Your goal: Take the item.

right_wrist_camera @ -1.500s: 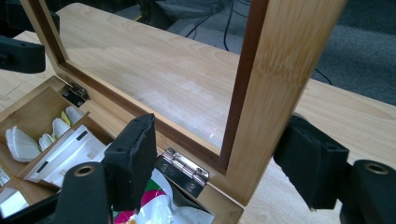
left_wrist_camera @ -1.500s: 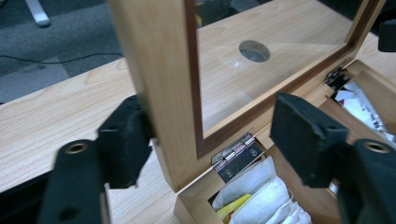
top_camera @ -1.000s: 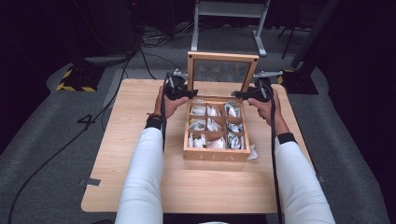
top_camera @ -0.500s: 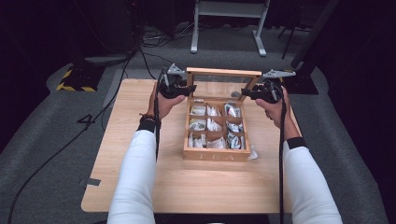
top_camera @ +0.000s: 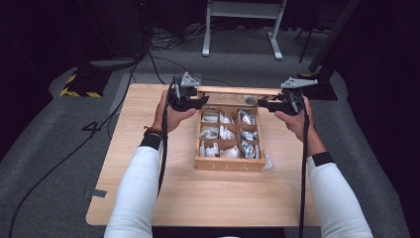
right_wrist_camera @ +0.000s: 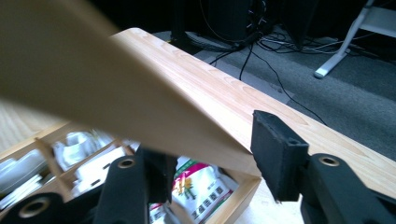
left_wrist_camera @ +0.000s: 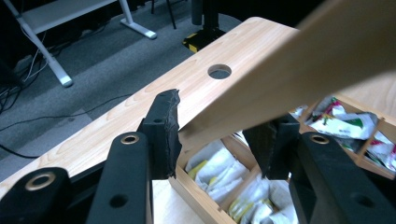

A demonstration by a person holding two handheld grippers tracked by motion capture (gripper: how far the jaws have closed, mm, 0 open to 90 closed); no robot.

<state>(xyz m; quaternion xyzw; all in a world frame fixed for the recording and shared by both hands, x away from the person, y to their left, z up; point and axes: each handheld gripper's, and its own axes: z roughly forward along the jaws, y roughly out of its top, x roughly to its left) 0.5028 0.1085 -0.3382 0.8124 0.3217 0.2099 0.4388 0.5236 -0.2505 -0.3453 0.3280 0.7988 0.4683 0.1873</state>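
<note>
Closing down over the wooden box (top_camera: 229, 163) at mid-table, the hinged lid (top_camera: 233, 90) hangs half lowered, each rear corner caught in a gripper. The left gripper (left_wrist_camera: 219, 135) is clamped tight on its corner; the right gripper (right_wrist_camera: 212, 154) has just been opening, and its outer pad stands off the wood. If that side lets go first, the lid could twist or drop onto the tea sachets (top_camera: 225, 133) (some bulge above the dividers), jamming it or shoving the box across the table (top_camera: 148, 198).
</note>
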